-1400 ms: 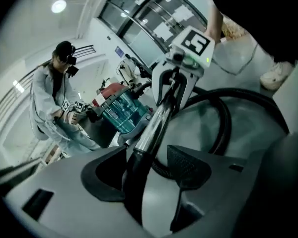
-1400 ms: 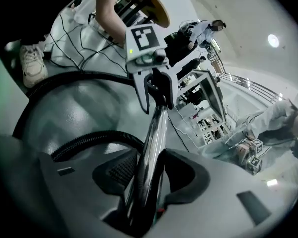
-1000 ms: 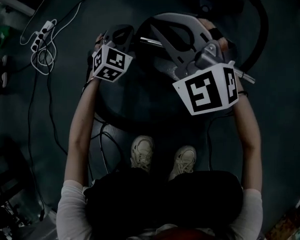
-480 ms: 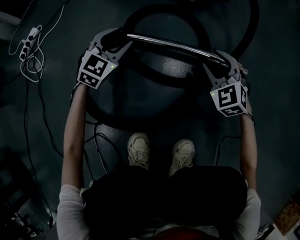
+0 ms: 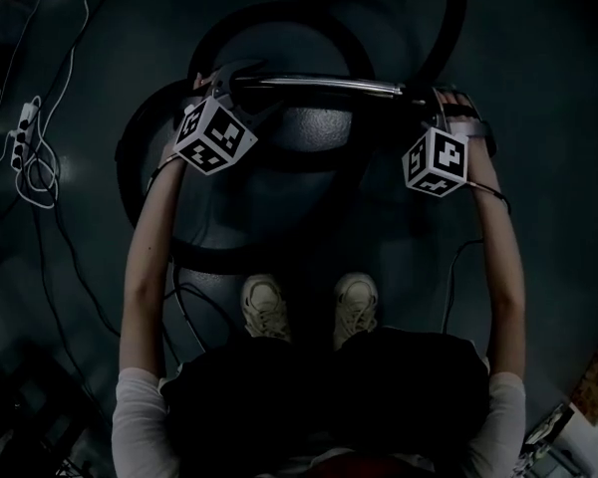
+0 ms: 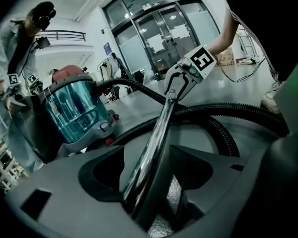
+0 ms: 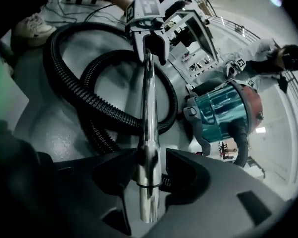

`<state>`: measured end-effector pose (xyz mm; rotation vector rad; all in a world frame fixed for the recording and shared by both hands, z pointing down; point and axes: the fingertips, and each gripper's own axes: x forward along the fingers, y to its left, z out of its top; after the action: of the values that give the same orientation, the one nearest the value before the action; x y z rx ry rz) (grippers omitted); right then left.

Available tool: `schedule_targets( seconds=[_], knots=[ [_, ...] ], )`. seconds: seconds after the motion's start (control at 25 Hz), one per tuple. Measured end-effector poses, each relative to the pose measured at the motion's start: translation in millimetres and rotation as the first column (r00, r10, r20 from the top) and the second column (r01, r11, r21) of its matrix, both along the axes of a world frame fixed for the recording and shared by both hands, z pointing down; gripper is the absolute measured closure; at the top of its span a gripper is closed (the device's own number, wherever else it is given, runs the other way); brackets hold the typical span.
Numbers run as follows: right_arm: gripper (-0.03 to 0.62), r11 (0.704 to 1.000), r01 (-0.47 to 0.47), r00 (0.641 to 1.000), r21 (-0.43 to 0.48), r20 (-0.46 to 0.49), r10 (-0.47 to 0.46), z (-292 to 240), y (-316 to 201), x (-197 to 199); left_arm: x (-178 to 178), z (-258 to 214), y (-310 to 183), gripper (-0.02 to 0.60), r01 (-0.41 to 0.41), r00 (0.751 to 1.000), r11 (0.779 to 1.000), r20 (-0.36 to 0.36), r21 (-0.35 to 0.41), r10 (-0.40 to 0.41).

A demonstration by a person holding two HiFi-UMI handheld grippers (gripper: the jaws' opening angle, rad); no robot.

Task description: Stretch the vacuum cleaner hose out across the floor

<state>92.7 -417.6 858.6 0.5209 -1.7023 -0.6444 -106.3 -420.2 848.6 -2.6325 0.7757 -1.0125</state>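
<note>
Head view looks steeply down (seemingly dim); gripper views face each other along the tube (image 6: 156,138).

Wore pale short sleeves (image 5: 140,421) ending above the elbow, a dark garment (image 5: 329,386) over torso and lap, and light lace-up shoes (image 5: 264,305). Bore on the left gripper (image 5: 227,76) a white left marker cube (image 5: 214,135) printed with black square patterns on every visible face; bore a matching right marker cube (image 5: 436,162) on the right gripper (image 5: 437,100). Showed grey moulded jaws on both units, broad and flat-sided, each inner face cut to a V-shaped notch, with a pale textured patch at the root of the left pair. Had a thin dark cable (image 5: 456,267) running beside the right forearm.
</note>
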Motion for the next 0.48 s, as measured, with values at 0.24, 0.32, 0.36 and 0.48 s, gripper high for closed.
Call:
schedule_targets(
  seconds=[0.24,0.32,0.36,0.48],
  knots=[
    [0.401,0.989,-0.02,0.997,-0.15,-0.075,0.009,7,-24,-7,-14,4,0,0.314,0.032,0.999,0.999,0.012,-0.018,-0.032],
    [0.401,0.969,-0.029,0.989,-0.244,-0.149,-0.008,14,-27,-9,-24,7,0,0.316,0.047,0.999,0.999,0.022,-0.018,-0.047],
    [0.401,0.957,-0.036,0.982,-0.288,-0.187,-0.019,19,-28,-11,-26,8,0,0.314,0.054,0.998,0.998,0.022,-0.018,-0.054],
    [0.401,0.922,-0.068,0.964,-0.382,-0.263,-0.038,31,-30,-14,-24,5,-1,0.315,0.084,0.995,0.995,-0.047,-0.045,-0.086]
  ],
)
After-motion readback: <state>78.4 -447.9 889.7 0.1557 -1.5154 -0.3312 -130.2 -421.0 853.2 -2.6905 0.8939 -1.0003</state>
